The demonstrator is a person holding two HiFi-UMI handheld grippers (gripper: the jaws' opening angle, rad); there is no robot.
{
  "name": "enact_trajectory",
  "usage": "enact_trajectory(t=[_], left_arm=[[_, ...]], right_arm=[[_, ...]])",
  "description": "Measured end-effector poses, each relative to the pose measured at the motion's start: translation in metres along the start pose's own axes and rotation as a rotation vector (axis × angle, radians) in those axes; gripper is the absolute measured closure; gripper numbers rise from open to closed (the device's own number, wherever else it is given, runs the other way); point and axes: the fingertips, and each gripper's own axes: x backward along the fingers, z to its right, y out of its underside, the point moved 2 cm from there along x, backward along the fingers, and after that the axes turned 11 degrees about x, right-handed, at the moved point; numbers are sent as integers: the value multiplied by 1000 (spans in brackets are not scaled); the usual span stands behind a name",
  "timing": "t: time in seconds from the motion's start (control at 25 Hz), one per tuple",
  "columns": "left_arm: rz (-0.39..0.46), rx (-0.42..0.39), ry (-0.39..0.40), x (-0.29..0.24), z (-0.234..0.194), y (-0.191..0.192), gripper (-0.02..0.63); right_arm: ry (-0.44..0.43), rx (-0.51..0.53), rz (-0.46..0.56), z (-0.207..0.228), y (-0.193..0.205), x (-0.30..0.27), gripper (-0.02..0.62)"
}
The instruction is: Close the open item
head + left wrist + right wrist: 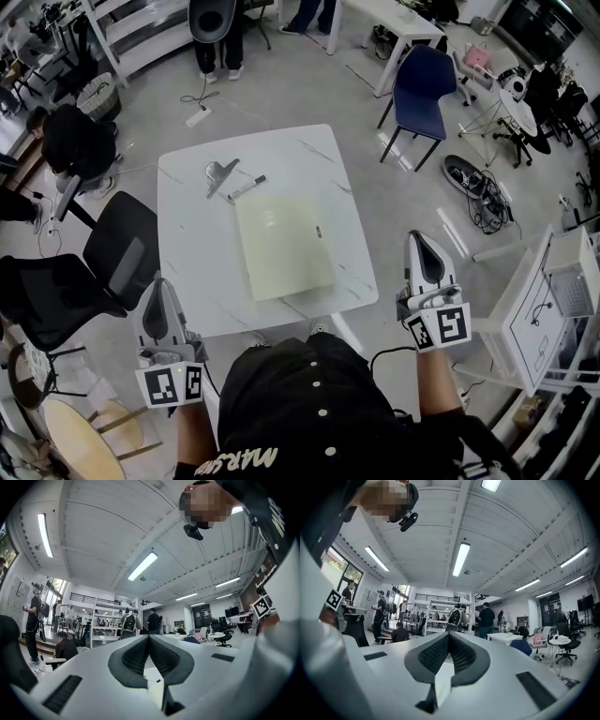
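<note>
A pale yellow-green folder-like case (284,246) lies flat on the white marble table (187,253), its cover down, with a small dark tab on its right edge. A black-and-white marker (247,188) and a grey metal clip-like tool (221,174) lie behind it. My left gripper (159,281) hangs off the table's near left corner, jaws shut and empty. My right gripper (419,236) is held off the table's right side, also shut on nothing. Both gripper views point up at the ceiling and room; the left gripper (149,635) and right gripper (449,633) show their tips closed together.
A black office chair (103,272) stands close to the table's left side. A blue chair (422,89) stands at the back right. A white desk (548,309) is at the right, cables and shoes (469,178) lie on the floor, and people stand at the back.
</note>
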Motion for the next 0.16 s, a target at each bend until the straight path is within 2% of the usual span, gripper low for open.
enact_trajectory(t=[0.16], left_arm=[[-1, -1, 1, 0, 3, 1, 589]], right_arm=[[-5, -1, 2, 0, 0, 1, 569]])
